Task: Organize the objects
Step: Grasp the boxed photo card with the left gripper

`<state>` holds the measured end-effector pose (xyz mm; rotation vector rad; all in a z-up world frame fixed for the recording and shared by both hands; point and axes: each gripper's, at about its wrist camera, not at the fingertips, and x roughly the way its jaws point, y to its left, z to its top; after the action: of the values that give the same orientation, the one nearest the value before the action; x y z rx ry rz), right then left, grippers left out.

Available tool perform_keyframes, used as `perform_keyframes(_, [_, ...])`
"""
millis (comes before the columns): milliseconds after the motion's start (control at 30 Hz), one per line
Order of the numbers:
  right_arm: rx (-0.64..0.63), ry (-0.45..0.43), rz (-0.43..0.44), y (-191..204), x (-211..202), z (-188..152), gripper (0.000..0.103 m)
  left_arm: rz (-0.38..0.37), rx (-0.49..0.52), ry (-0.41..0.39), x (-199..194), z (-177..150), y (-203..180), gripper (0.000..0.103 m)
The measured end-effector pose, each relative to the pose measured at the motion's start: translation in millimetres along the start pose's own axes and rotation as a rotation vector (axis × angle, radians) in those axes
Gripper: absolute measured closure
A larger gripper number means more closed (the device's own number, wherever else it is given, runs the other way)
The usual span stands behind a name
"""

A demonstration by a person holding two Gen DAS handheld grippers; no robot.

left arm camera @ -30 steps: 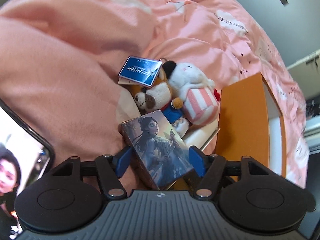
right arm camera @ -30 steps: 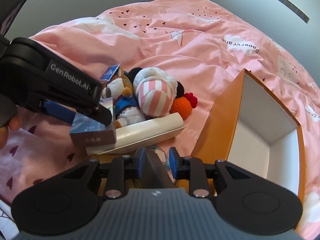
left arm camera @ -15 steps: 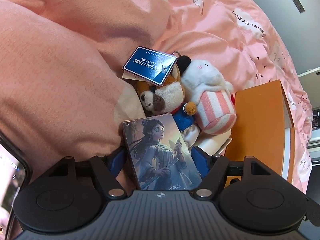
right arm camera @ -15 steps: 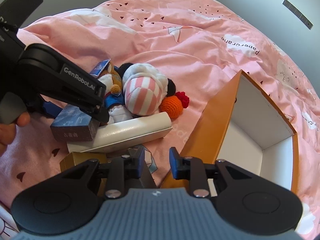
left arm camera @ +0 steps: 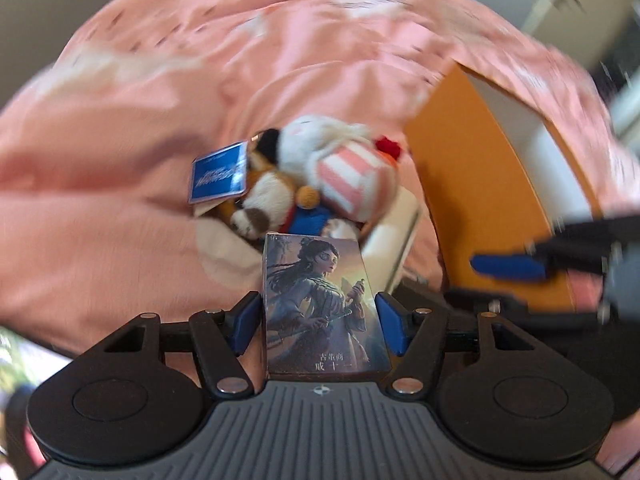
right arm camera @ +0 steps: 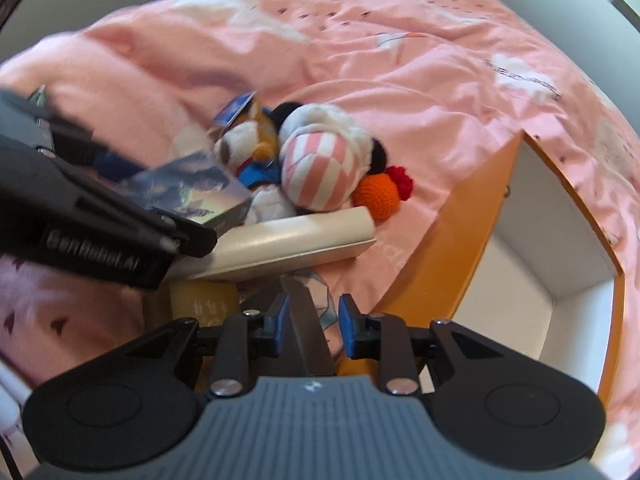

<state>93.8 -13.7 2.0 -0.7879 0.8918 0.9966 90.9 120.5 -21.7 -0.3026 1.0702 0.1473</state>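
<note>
The left gripper (left arm camera: 318,322) has a small picture box (left arm camera: 322,304) with a painted lady on it between its two blue pads, low in the middle of the left wrist view. Its jaws are closing, and the pads sit right beside the box's sides; a thin gap seems to show on the left, so the grip is not surely tight yet. The box sticks up out of the jaws, likely so it can be carried over to the orange box (right arm camera: 560,240), which lies open on the right side of the right wrist view with its white inside showing and nothing in it that can be seen. The right gripper (right arm camera: 312,320) is only a little open, and a dark flat thing (right arm camera: 306,328) stands between its pads; whether it is really squeezed cannot be told. In the middle of both views the soft toys wait in a heap on the pink blanket (right arm camera: 420,64): a brown and white dog toy (left arm camera: 264,200) with a blue tag (left arm camera: 218,178), a pink striped toy (right arm camera: 316,176) and an orange knitted ball (right arm camera: 378,196). A long white case (right arm camera: 288,244) lies just in front of them.
</note>
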Motion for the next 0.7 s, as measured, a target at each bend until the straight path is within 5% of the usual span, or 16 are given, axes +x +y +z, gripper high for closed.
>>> perform_keyframes(233, [-0.061,0.019,0.000,5.2,0.1,7.1,0.084,-0.040,-0.051,0.032,1.6,-5.7,-1.1,0.034])
perform_keyframes(500, [-0.038,0.021,-0.002,1.9,-4.7,4.4,0.083,-0.206,-0.094,0.030,-3.9,0.2,8.1,0.024])
perform_keyframes(700, [-0.024,-0.007,0.001,0.3,-13.4,7.3,0.083,-0.258,-0.209,0.058,-3.2,5.5,29.6,0.032])
